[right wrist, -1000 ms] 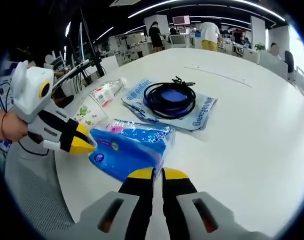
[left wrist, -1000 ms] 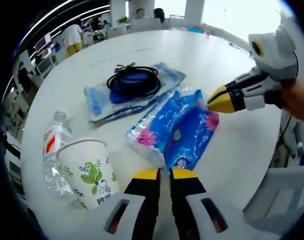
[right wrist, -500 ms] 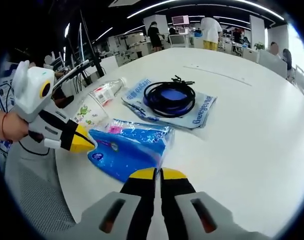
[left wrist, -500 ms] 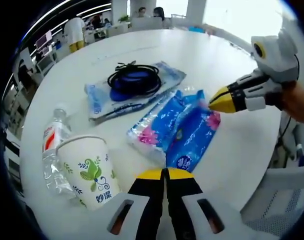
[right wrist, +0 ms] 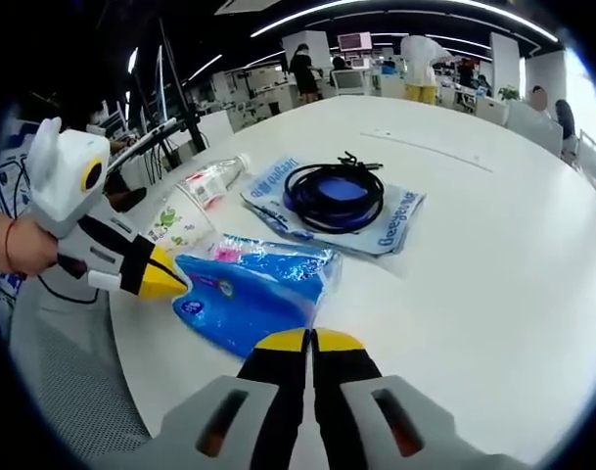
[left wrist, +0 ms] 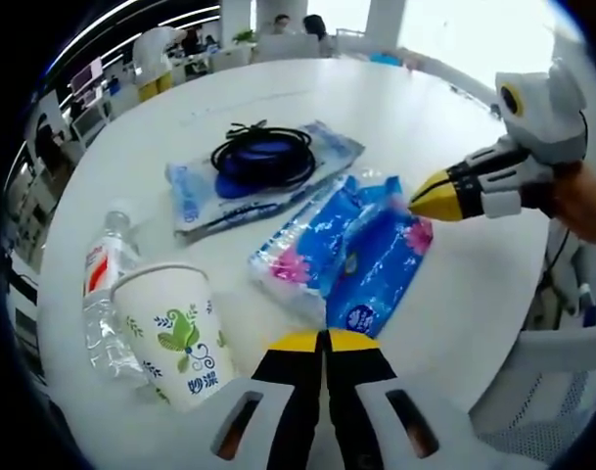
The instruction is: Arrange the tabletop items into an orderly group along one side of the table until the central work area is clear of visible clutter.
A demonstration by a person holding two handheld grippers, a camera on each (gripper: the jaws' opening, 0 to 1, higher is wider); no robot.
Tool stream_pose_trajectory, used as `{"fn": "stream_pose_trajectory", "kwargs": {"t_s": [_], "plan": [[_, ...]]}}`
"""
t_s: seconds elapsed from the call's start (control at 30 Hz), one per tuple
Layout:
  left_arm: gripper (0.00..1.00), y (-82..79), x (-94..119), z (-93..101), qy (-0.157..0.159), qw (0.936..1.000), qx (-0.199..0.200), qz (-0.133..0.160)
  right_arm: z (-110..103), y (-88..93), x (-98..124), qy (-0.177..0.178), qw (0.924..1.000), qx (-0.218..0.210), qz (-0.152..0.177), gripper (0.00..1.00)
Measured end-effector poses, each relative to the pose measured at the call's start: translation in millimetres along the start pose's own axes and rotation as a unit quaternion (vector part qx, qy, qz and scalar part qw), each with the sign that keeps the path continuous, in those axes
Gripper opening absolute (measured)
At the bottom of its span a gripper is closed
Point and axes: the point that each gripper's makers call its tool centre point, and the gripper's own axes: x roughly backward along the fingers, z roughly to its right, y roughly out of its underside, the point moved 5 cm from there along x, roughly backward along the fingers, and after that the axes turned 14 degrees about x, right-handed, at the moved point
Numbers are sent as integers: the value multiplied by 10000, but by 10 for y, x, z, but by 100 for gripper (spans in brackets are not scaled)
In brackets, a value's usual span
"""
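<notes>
A blue tissue pack [left wrist: 351, 255] [right wrist: 253, 289] lies on the round white table [left wrist: 444, 137] [right wrist: 493, 225]. Behind it a coiled black cable [left wrist: 263, 157] [right wrist: 334, 188] rests on a flat printed plastic bag [left wrist: 195, 196] [right wrist: 395, 220]. A paper cup [left wrist: 175, 333] [right wrist: 175, 220] with green print stands beside a lying water bottle [left wrist: 104, 294] [right wrist: 211, 179]. My left gripper [left wrist: 324, 341] [right wrist: 165, 284] is shut, its tips at the pack's near end. My right gripper [right wrist: 310, 341] [left wrist: 420, 201] is shut too, its tips at the pack's other end. Neither holds anything.
The table edge runs close behind both grippers, with a grey mesh chair [right wrist: 72, 392] beside it. Bare white tabletop stretches beyond the cable. Desks and people stand in the far office.
My left gripper's jaws closed their small gap. Both views barely shifted; the table items have not moved.
</notes>
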Motion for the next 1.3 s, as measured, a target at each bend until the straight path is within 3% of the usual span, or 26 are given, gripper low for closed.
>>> {"fn": "stream_pose_trajectory", "kwargs": {"t_s": [1.3], "plan": [[0,-292,10,125,178,9994,-219,186,186,-95,205,316,9990,-179,251,0]]}}
